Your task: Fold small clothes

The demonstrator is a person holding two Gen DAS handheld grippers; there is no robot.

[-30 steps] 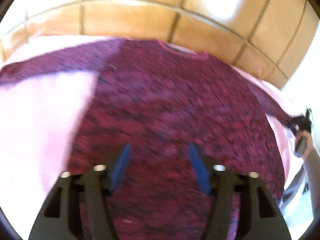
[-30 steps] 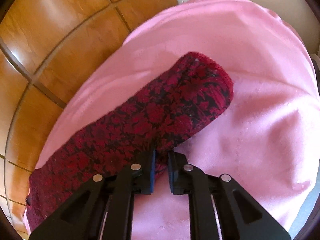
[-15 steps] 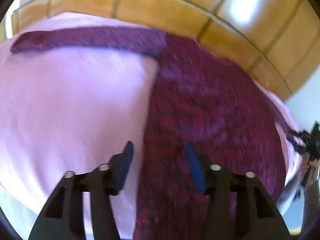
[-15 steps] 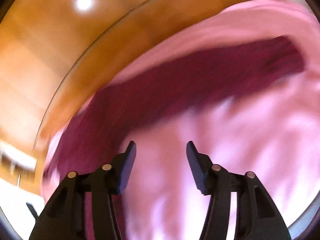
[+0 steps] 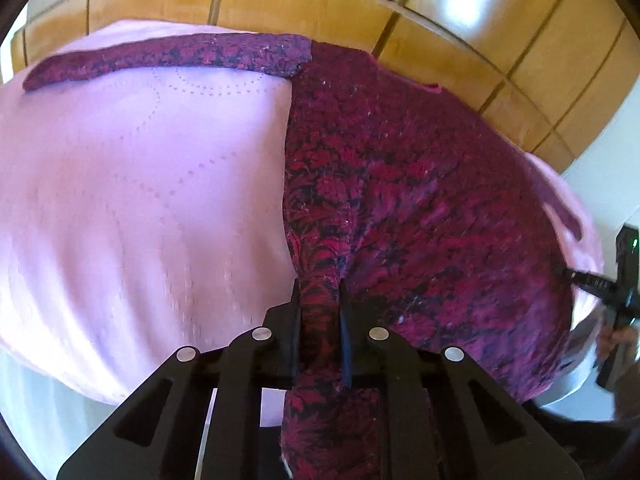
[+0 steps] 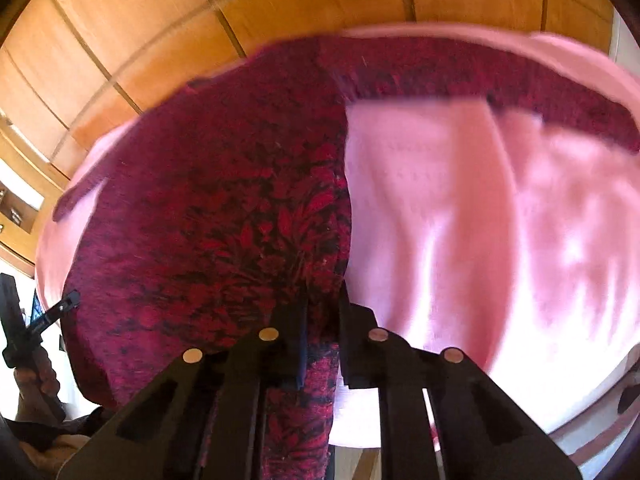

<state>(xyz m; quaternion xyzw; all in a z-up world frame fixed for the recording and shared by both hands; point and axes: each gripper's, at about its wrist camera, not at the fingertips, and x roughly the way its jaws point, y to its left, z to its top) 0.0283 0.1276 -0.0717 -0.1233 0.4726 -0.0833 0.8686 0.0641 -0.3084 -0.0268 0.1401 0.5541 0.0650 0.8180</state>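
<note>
One dark red and black floral-knit sweater [image 5: 420, 184] lies spread flat on one pink quilted cover [image 5: 140, 184], in front of a wall of orange-brown wooden panels [image 5: 320, 4]. Two black grippers work it. The left gripper [image 5: 320, 316] has its jaws clamped on a pinch of the hem at the sweater's left lower corner; the right gripper [image 6: 322, 320] has its jaws clamped on the opposite lower corner. The body's long axis runs away from the cameras, neckline toward the panels, and two sleeves stretch out sideways.

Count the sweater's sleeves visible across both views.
2: one sleeve stretches out on the sweater's left, the other sleeve on its right, both on the pink cover.
</note>
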